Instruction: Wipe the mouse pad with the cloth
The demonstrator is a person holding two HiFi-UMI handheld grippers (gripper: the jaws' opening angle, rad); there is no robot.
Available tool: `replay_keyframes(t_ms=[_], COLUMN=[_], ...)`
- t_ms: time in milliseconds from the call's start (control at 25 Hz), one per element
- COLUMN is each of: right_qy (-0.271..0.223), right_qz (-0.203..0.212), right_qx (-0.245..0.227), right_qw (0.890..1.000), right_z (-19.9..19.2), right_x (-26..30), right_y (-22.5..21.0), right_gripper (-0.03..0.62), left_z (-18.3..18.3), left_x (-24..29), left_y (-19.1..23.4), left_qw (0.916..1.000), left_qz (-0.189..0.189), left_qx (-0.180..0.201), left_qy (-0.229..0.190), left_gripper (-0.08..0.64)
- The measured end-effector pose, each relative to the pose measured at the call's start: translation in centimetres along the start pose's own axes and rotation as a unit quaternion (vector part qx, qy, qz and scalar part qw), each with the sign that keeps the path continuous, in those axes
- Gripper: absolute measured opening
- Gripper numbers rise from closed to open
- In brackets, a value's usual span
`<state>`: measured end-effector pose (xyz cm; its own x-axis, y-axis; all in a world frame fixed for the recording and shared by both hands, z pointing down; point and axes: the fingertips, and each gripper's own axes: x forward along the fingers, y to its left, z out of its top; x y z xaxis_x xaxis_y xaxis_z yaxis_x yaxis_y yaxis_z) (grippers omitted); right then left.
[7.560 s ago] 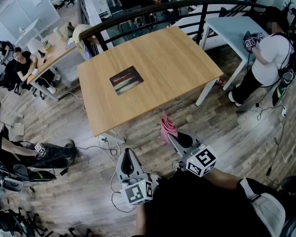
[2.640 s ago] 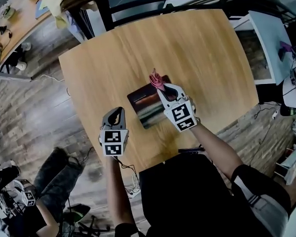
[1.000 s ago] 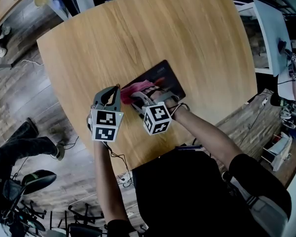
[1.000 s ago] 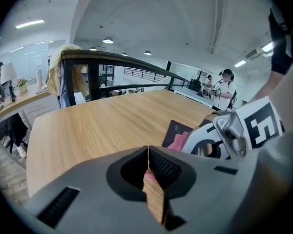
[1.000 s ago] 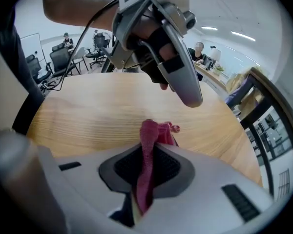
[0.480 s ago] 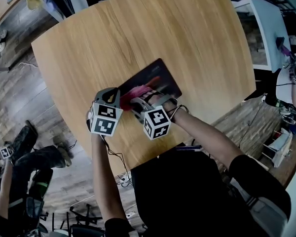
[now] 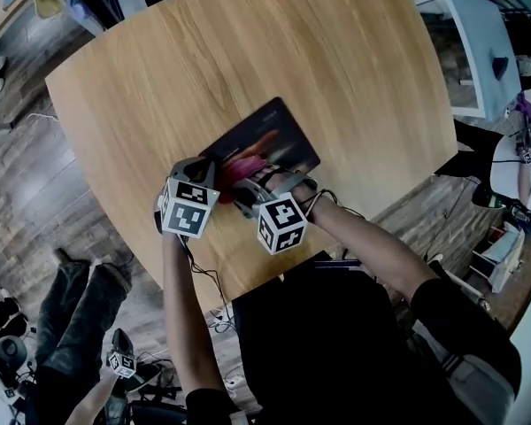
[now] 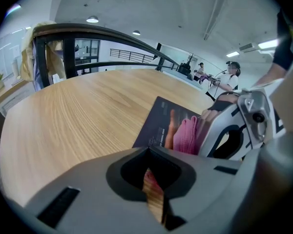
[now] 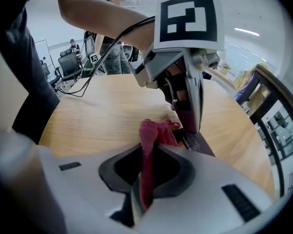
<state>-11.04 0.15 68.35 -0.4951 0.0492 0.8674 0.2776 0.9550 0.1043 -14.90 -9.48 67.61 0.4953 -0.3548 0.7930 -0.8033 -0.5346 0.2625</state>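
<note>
Pink cloth (image 7: 245, 168) bunched on dark mouse pad (image 7: 270, 133), lying flat.

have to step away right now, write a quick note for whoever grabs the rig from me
Left tongs: shut, nothing in them, tips down at a near corner of the mouse pad, apparently pinning it.
Right tongs: shut on the pink cloth, bunched on the pad's near end.
Pad lies at an angle on the wooden table.
Done: cloth gripped and brought onto the pad; how much is wiped cannot be told.
Left: draw the cloth across the far part.
</note>
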Motion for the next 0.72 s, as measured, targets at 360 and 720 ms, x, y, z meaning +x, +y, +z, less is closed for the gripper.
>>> replay_keyframes(t_ms=[360, 720], right_qy=[-0.003, -0.006], right_qz=[0.020, 0.045], right_qx=[-0.003, 0.000], right_qw=[1.000, 0.999], right_z=[-1.1, -2.2], right_x=[-1.0, -1.8], right_y=[3.1, 6.4], right_gripper=[0.059, 0.058], left_z=[-0.4, -0.7], left_x=[0.6, 0.6], left_y=[-0.6, -0.4], left_qw=[0.9999, 0.9989], left_qz=[0.007, 0.006], left_qx=[-0.013, -0.046], left_qy=[-0.004, -0.008], left_gripper=[0.023, 0.023])
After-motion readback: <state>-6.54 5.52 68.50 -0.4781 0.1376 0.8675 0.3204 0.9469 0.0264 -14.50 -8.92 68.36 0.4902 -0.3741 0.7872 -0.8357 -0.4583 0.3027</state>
